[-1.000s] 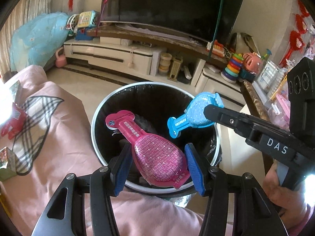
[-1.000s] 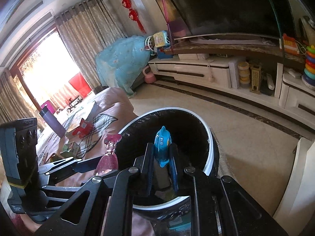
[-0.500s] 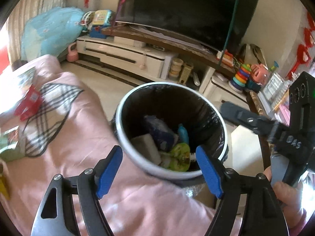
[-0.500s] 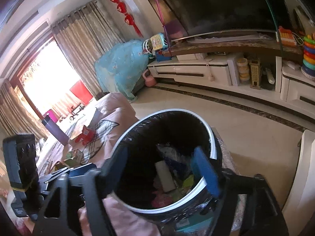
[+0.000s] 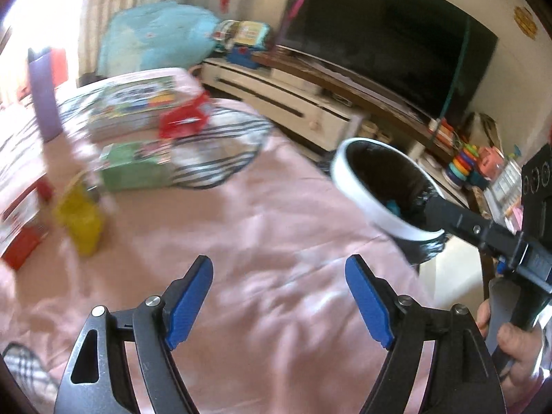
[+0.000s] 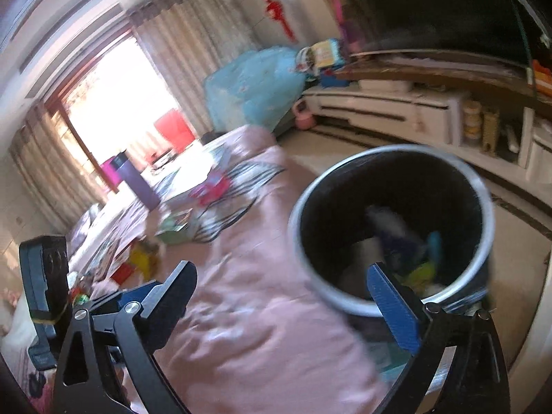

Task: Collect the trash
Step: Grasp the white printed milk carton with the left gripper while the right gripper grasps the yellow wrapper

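Note:
My left gripper [image 5: 277, 298] is open and empty above the pink blanket [image 5: 276, 234]. My right gripper [image 6: 286, 296] is open and empty beside the white-rimmed trash bin [image 6: 390, 222]; the bin also shows in the left wrist view [image 5: 379, 186] at the right. Several pieces of trash lie in the bin. On the blanket to the left lie a yellow packet [image 5: 81, 215], a green box [image 5: 134, 169], a red wrapper [image 5: 183, 120] and a red box [image 5: 20, 245]. Both views are blurred.
A purple bottle [image 5: 43, 98] and a picture book [image 5: 134, 107] lie at the far end of the blanket. A TV stand [image 5: 293, 103] with toys runs along the back. The right gripper's body [image 5: 483, 234] crosses the right edge.
Both grippers let go of their pink and blue packets, which fell into the bin. Both opened wide and have swung left toward the blanket with the trash on it.

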Demonstrator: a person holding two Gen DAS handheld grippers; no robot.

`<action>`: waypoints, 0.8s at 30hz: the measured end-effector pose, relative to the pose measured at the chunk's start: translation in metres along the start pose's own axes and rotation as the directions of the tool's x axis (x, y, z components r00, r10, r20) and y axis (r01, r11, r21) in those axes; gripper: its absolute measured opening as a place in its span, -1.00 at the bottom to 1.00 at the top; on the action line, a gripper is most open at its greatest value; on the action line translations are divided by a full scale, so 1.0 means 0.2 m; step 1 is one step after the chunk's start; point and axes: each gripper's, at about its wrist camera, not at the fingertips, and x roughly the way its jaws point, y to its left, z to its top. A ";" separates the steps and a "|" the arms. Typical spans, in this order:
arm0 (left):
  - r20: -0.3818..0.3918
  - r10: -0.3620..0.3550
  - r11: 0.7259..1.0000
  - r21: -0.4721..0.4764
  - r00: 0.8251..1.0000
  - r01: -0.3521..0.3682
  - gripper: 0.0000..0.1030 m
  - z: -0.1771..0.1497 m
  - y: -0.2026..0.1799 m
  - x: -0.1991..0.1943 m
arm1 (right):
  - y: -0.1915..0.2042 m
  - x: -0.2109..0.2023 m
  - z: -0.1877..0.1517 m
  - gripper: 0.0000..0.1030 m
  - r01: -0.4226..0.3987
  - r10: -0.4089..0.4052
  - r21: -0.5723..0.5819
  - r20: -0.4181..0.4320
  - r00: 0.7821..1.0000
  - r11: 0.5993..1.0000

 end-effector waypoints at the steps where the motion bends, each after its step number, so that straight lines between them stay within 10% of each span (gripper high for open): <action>1: 0.004 0.010 1.000 -0.015 1.000 -0.010 0.53 -0.03 0.04 -0.04 | 0.03 0.02 -0.02 0.94 -0.007 0.007 -0.002 -0.007 1.000 1.000; 24: 0.028 0.130 0.978 -0.167 0.991 -0.124 0.53 -0.21 0.75 -0.51 | 0.66 0.32 -0.24 0.94 -0.095 0.083 -0.111 -0.113 0.990 0.989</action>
